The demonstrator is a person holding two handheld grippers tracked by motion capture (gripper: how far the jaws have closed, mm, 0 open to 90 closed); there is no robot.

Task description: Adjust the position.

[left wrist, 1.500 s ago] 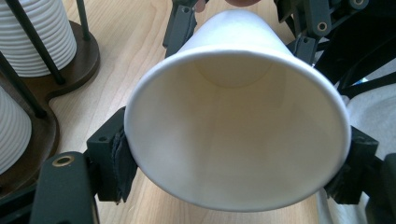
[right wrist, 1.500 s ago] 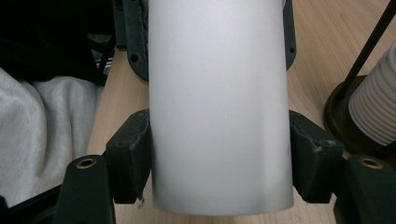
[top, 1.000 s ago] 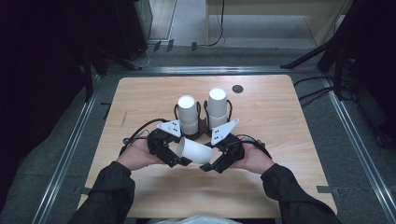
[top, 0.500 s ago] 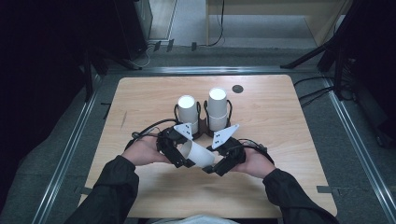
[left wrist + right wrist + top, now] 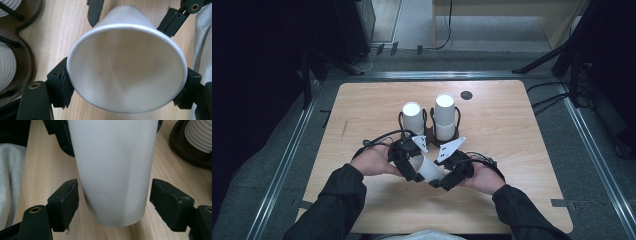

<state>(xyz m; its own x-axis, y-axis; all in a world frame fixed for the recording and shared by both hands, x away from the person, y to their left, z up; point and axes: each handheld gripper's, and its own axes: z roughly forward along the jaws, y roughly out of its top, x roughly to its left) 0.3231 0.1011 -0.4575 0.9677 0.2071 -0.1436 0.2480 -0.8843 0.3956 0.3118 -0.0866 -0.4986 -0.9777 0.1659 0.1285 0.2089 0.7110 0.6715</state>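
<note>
A plain white paper cup (image 5: 428,169) lies on its side just above the wooden table (image 5: 522,150), between my two grippers. My left gripper (image 5: 123,88) is shut on the cup (image 5: 125,75) near its wide rim, with a pad pressing on each side. Its open mouth faces the left gripper view. My right gripper (image 5: 116,203) straddles the cup's narrow closed end (image 5: 112,170). Its jaws have just been closing, but a thin gap still shows at each pad. In the high view the left gripper (image 5: 409,165) and right gripper (image 5: 448,175) nearly meet.
Just behind the grippers a dark wire holder (image 5: 430,132) carries two upright stacks of ribbed white cups (image 5: 413,117) (image 5: 445,114). A small black disc (image 5: 466,95) lies near the table's far edge. Bare wood extends to both sides.
My left gripper has carried the cup a little to the right and down, so its closed end sits further between the right gripper's jaws. The right hand has stayed put.
</note>
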